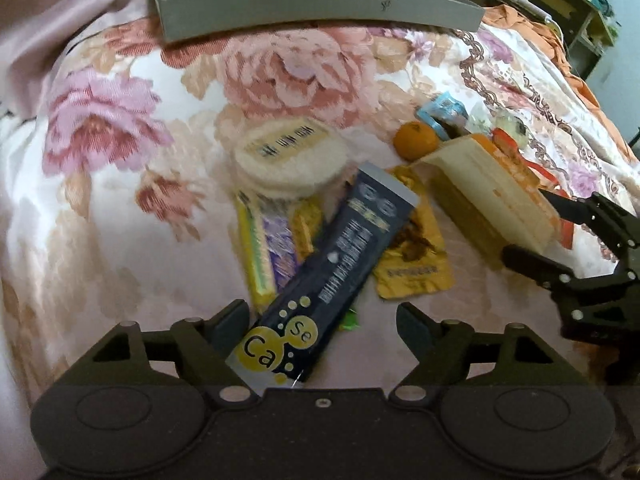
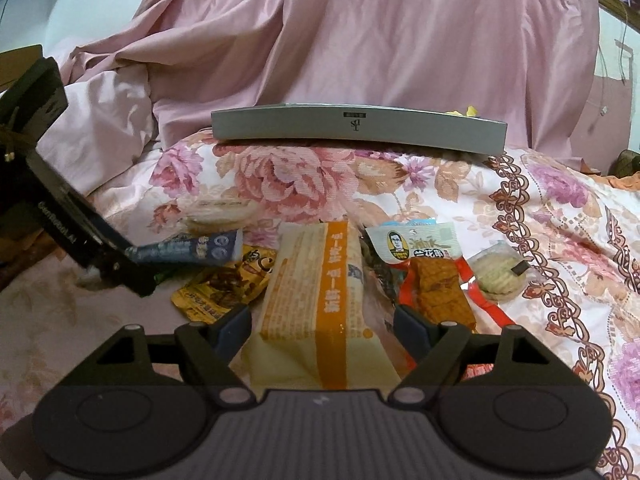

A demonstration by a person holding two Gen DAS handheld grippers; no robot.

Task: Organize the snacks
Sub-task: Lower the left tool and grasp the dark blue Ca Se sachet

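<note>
- The floral bedspread (image 1: 120, 200) is bare in the left of the left wrist view. The snacks lie in a loose heap right of centre, not yet sorted.
- The grey tray (image 1: 320, 12) sits across the top of the frame with its wall facing the heap. It is probably where the snacks go, and colourful wrappers already show inside it.
- The left gripper (image 1: 320, 316) hangs over the dark blue packet (image 1: 340, 260) at lower centre, tongs parted. The packet's near end lies between the fingers. The left pad is at its edge and the right pad is well clear, so nothing is clamped.
- The round cake pack (image 1: 290, 156) lies just above the blue packet and the gold sachet (image 1: 416, 260) is tucked under its right side. A pull on the blue packet may drag both.
- The orange (image 1: 416, 140) rests right of centre, beside the cream-and-orange pack (image 2: 316, 280).
- The right gripper (image 2: 322, 324) straddles the cream-and-orange pack lengthwise, with the pads just beside both flanks. I cannot tell whether they are pressing on it.
- The red-wrapped snack (image 2: 436, 284) waits at the right of the right wrist view.
</note>
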